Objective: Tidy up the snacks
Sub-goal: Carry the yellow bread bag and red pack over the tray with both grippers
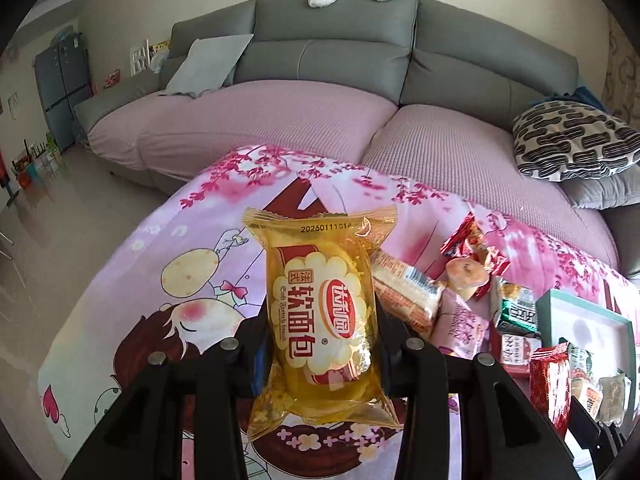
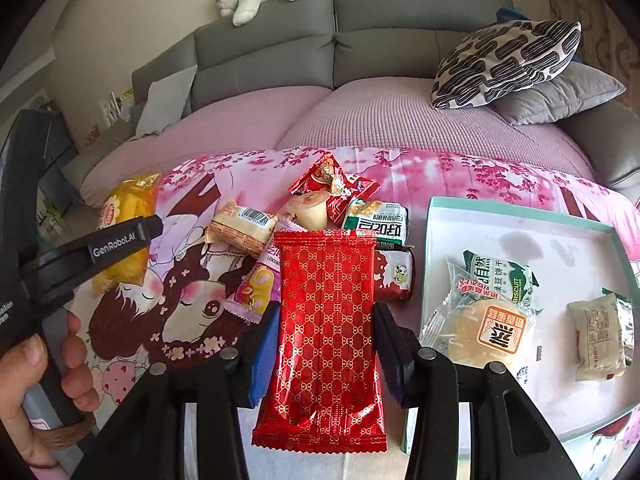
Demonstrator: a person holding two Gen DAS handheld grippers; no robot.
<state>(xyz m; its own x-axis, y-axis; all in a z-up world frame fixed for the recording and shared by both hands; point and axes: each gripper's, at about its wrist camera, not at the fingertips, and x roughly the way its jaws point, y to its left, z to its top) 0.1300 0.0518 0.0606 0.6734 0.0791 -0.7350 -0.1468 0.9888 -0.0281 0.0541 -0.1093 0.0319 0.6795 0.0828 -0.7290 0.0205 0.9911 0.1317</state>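
**Two snacks held above the table, one in each gripper**

We see a yellow bread packet point(image 1: 320, 316) clamped between the pads of the left gripper point(image 1: 320, 344). The packet stands upright along the fingers, and its crimped top points away from the camera, above the pink cartoon tablecloth point(image 1: 160, 280). In the right wrist view the same left gripper point(image 2: 132, 236) comes in from the left side, tilted downward, and a hand point(image 2: 44, 364) grasps its grey handle.

The right gripper point(image 2: 326, 344) is closed on a red patterned packet point(image 2: 326, 320). This packet also stands lengthwise between the two fingers, and its lower seam hangs below them.

Behind the red packet a heap of loose snacks point(image 2: 320, 208) lies on the cloth: red wrappers, a small cup, a green and white packet, and a barcode packet. To the right stands a shallow box with teal rim point(image 2: 520, 216). In it lie a round pastry in clear wrap point(image 2: 486, 328), a green biscuit packet point(image 2: 502, 276) partly under the pastry, and a pale packet point(image 2: 600, 336) apart from them.

Further back is a grey sofa point(image 2: 360, 40).
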